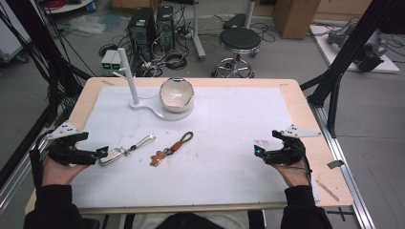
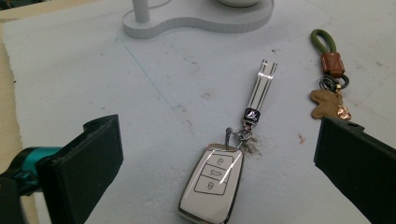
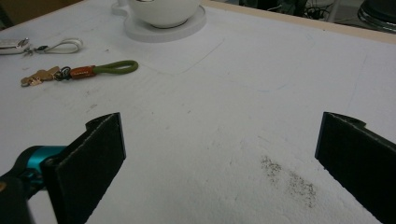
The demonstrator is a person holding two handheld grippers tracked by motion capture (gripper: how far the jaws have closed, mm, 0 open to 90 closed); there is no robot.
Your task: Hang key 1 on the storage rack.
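The left claw (image 1: pixel 101 152) stands wide open at the near left of the counter (image 1: pixel 305 119), its two black jaws spread to either side of a white car key fob (image 2: pixel 212 186) that lies flat on the white mat (image 1: pixel 229 138), nothing pressed between the pads. The fob's ring and white strap (image 2: pixel 261 88) run away from the claw toward the middle of the mat. Just beside the strap lies a second keyring with a green loop (image 2: pixel 324 41) and a brown tag. Farther back, a white stand (image 1: pixel 157 110) with an upright post carries a white bowl (image 1: pixel 176 93) near the mat's far edge. The right claw (image 1: pixel 257 150) is likewise open and holds nothing, hovering over bare mat at the near right, well apart from both keyrings. Between the two claws the mat lies free; wooden counter margin shows along the left, right and far edges.
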